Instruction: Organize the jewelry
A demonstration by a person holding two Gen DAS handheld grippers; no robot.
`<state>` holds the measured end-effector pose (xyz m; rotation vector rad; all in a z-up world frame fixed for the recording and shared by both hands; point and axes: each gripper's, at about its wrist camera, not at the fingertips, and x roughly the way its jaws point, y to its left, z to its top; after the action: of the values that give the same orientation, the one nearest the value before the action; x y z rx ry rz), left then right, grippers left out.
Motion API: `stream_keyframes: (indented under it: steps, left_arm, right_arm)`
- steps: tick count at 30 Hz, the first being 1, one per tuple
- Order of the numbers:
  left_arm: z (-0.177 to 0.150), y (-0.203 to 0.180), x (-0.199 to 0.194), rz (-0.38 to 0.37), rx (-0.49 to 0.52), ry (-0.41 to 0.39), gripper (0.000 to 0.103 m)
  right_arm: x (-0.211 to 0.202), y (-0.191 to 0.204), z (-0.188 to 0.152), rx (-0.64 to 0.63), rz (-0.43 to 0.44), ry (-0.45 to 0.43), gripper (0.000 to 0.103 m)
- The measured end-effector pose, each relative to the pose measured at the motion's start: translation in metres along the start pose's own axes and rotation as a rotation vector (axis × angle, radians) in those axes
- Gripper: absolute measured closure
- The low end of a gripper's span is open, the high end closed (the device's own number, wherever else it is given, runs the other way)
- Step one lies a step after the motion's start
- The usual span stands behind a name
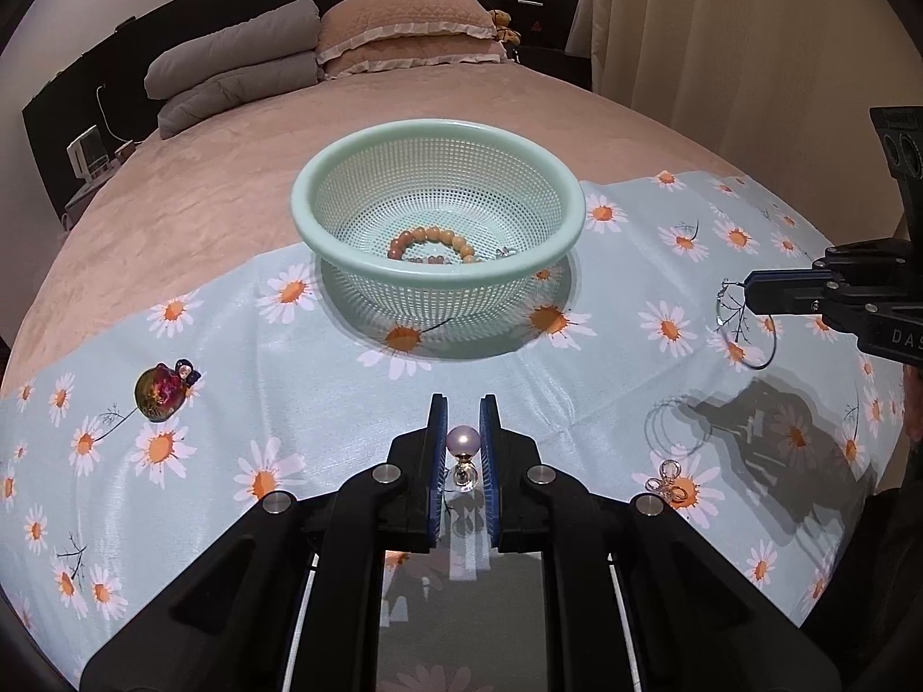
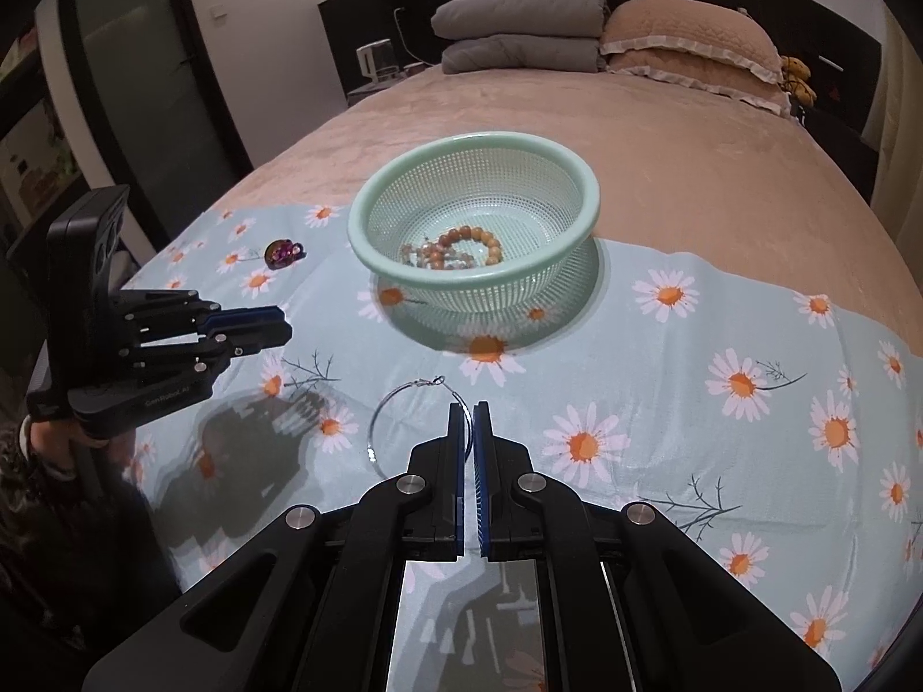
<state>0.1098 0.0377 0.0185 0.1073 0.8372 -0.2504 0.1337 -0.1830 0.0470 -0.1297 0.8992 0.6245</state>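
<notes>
- A bed (image 1: 231,184) covered in tan fabric, with a daisy-print cloth (image 1: 288,380) spread over its near part; pillows (image 1: 404,29) and a folded grey blanket (image 1: 231,63) lie at the headboard.
- The left gripper (image 1: 463,421) is clamped on a pearl earring (image 1: 462,440), held above the cloth.
- The right gripper (image 2: 467,415) is pinched together on a thin hoop earring (image 2: 398,421), which hangs to the left of its fingers.
- A mint mesh basket (image 1: 323,213) stands on the cloth beyond both grippers, with a beaded bracelet (image 1: 432,242) inside.
- A dark red charm (image 1: 161,392) lies on the cloth to the left, well apart from the basket.
- Small silver rings (image 1: 669,481) lie on the cloth to the right.
</notes>
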Motion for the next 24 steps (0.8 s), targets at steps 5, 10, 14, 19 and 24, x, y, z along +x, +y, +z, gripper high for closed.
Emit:
stream_keyframes:
  steps: [5,10,14,19,24]
  left_arm:
    - [0.012,0.007,-0.004,0.022,0.005,-0.011,0.091]
    - [0.02,0.015,-0.003,0.028,-0.009,-0.018,0.091]
    - [0.026,0.02,-0.001,0.02,-0.017,-0.019,0.091]
    - [0.026,0.023,0.001,0.016,-0.021,-0.017,0.091]
    - [0.025,0.024,0.003,0.016,-0.015,-0.009,0.091]
  right_arm:
    - [0.0,0.001,0.011,-0.017,0.004,-0.004,0.1]
    - [0.004,0.0,0.02,-0.027,-0.002,-0.002,0.1]
    - [0.019,-0.003,0.016,-0.029,0.005,0.026,0.096]
    - [0.054,0.004,-0.012,-0.053,-0.011,0.09,0.052]
    - [0.075,0.011,-0.027,-0.077,-0.026,0.107,0.052]
